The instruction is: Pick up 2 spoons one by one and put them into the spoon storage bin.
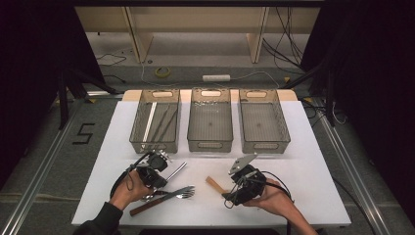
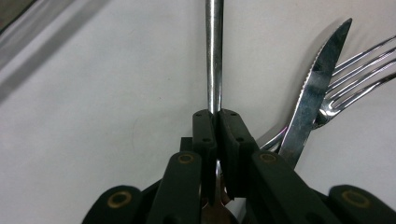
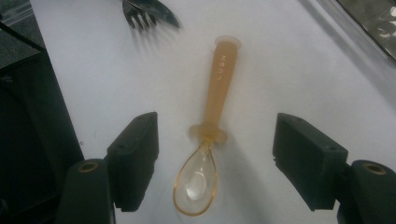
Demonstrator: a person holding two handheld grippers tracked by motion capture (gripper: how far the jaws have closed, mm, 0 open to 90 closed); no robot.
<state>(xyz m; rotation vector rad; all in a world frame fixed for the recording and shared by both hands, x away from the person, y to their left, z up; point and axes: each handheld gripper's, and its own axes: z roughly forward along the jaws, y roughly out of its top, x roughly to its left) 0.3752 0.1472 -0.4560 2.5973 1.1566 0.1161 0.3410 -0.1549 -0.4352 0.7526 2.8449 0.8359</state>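
Slim steel utensil handle (image 2: pixel 214 56) pinched at its near end — amber plastic spoon (image 3: pixel 209 135) flat on the white table.

High cam sits above my side of the white table (image 1: pixel 303 161), facing fwd and down, far enough back to take in all three bins (image 1: pixel 210 126) and the floor beyond. Left gripper cam rides on my left gripper (image 2: pixel 216 122), v. close to the tabletop, looking along my closed jaws. Right gripper cam looks down between my spread jaws, also close; both gripper views share the fork (image 3: pixel 140 17) and knife (image 2: pixel 314 88) w/ the high view.
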